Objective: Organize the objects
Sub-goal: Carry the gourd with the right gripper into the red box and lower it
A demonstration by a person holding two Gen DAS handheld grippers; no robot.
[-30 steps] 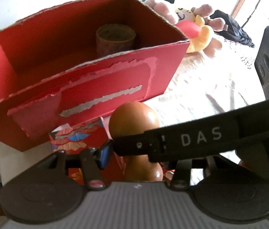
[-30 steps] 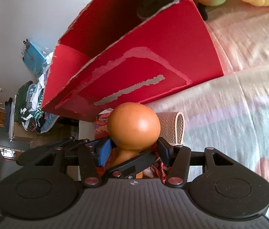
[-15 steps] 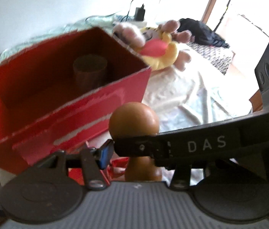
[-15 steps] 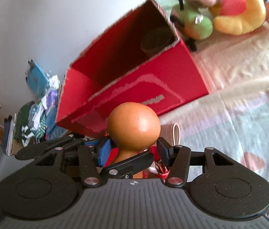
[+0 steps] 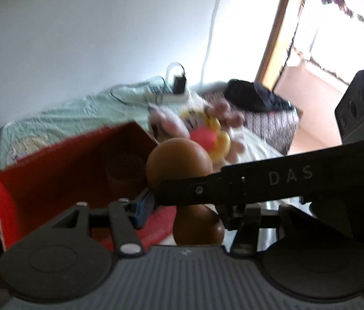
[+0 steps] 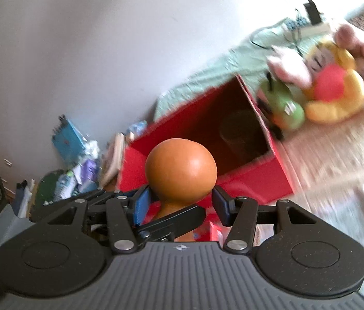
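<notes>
**A:** Where is the gourd relative to the red box?

**B:** Up in the air on the near side of the box, in front of its open top. It hasn't gone in yet.

**A:** Which claw has it?

**B:** Both, as far as I can see. The left claw is closed on the narrow neck between the two bulbs. The right claw stands wide, and its blue pads sit against the lower flanks of the top bulb. The picture is blurred there, so I read that contact as a grip rather than swear to it.

**A:** Why two grips on one thing?

**B:** My guess is that it's smooth and round. The neck gives a sure hold, and the second claw stops it from swinging.

**A:** What is in the box?

**B:** A dark, round cup at the box's far end, too dim to name better. The near end looks free, so I would put the gourd there.

**A:** And around the box?

**B:** It sits on the bed. The plush toys lie just beside the box's far corner, clear of the opening.

**A:** Any risk?

**B:** The box's near wall could catch the lower bulb if the gourd comes down too early.
</notes>
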